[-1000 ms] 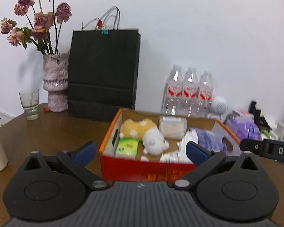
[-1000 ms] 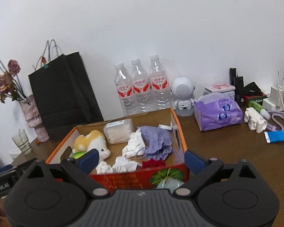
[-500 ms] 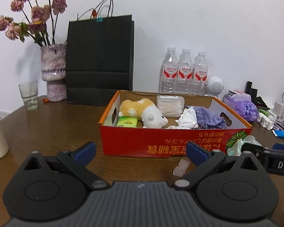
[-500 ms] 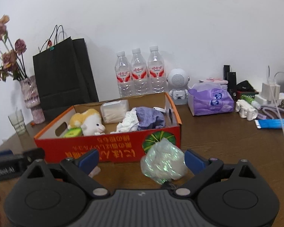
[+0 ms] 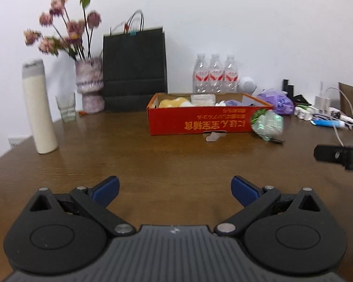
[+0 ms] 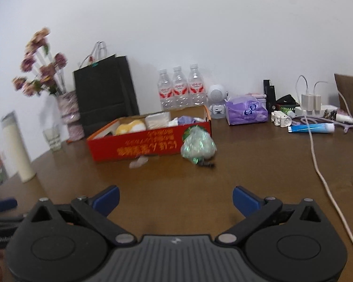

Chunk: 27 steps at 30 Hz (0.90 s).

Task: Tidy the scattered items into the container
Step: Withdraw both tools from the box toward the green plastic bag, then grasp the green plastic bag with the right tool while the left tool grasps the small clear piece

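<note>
The left hand-held gripper (image 5: 175, 189) is seen spread wide and empty above the brown wooden bench (image 5: 167, 164). The right hand-held gripper (image 6: 175, 199) is opening, nothing between its blue pads. A crumpled green-white plastic bag (image 6: 197, 146) is found touching the red cardboard box (image 6: 150, 144), outside its front wall.

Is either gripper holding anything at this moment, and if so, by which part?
Nothing is held. The left gripper is open and empty; the right gripper has its jaws opening, with only bare table between them.
</note>
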Tool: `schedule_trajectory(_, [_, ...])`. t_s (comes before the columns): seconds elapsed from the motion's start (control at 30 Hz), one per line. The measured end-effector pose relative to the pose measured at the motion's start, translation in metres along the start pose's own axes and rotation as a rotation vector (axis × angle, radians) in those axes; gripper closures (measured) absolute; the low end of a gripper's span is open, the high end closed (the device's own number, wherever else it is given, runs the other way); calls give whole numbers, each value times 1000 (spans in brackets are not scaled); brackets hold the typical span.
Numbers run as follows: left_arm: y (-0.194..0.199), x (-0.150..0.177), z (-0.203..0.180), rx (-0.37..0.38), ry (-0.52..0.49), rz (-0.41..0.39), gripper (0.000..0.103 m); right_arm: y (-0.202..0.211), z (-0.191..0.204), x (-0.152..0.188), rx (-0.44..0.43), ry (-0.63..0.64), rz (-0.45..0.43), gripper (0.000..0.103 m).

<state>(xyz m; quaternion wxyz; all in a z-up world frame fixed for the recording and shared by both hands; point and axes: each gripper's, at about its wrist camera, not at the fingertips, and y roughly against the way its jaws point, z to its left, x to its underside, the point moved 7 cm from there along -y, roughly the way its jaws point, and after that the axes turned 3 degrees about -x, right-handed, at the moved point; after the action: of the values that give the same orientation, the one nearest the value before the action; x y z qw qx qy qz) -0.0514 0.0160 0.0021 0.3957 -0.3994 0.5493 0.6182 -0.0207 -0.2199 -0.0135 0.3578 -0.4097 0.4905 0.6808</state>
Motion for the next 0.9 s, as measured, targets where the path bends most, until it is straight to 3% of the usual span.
schedule_trajectory(0.23, [70, 27, -18, -13, -51, -77, 0, 78, 17, 48, -22, 39, -61, 0])
schedule_trajectory(0.33, [81, 32, -30, 0, -92, -88, 0, 97, 26, 61, -29, 59, -71, 0])
schedule_trajectory(0.5, [79, 29, -37, 18, -66, -101, 0, 100, 39, 68, -33, 106, -69, 0])
schedule_trajectory(0.73, [24, -9, -29, 41, -77, -86, 2, 64, 22, 29, -24, 87, -66, 0])
schedule_trajectory(0.9, [-60, -50, -38, 117, -107, 13, 20, -16, -15, -22, 12, 71, 23, 0])
